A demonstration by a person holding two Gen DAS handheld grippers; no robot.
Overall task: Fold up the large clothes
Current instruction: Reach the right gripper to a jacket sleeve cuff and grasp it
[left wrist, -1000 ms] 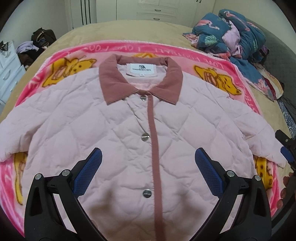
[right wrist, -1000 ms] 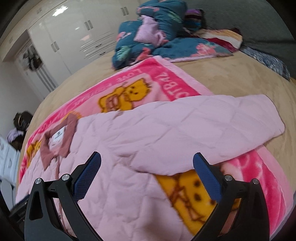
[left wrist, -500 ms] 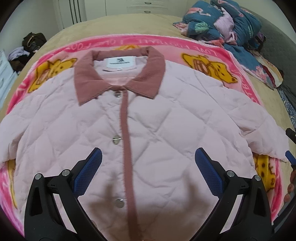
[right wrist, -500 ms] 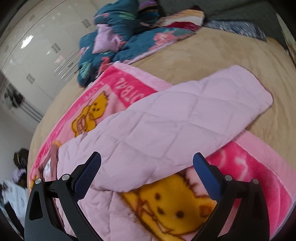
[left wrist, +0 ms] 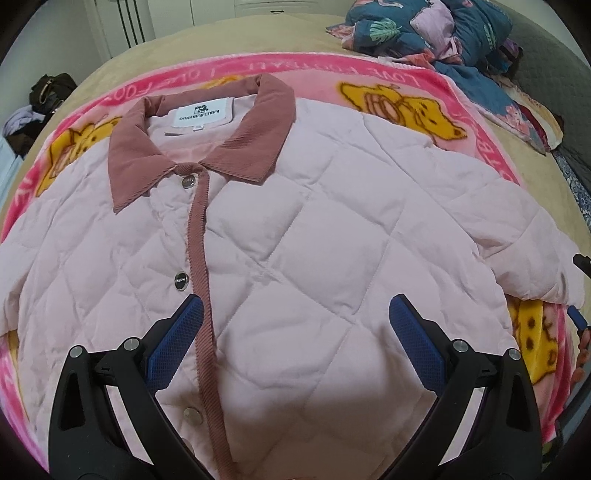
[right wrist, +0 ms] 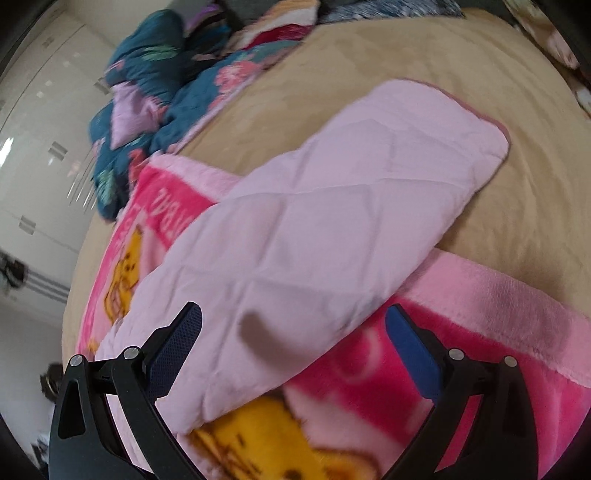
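Note:
A pale pink quilted jacket with a dusty-rose collar and snap buttons lies face up and buttoned on a pink cartoon blanket. My left gripper hovers open over the jacket's lower front, just right of the placket, holding nothing. In the right wrist view the jacket's sleeve stretches out past the blanket onto the tan bedspread. My right gripper is open above the sleeve's near part, with nothing between its fingers.
A heap of dark blue patterned bedding lies at the bed's far right corner, also seen as bedding. Tan bedspread surrounds the blanket. White wardrobes stand behind. A dark bag sits off the bed's left.
My left gripper has moved closer and rightward over the jacket, so the collar shifted left. My right gripper swung right and down toward the sleeve, which now fills its view.

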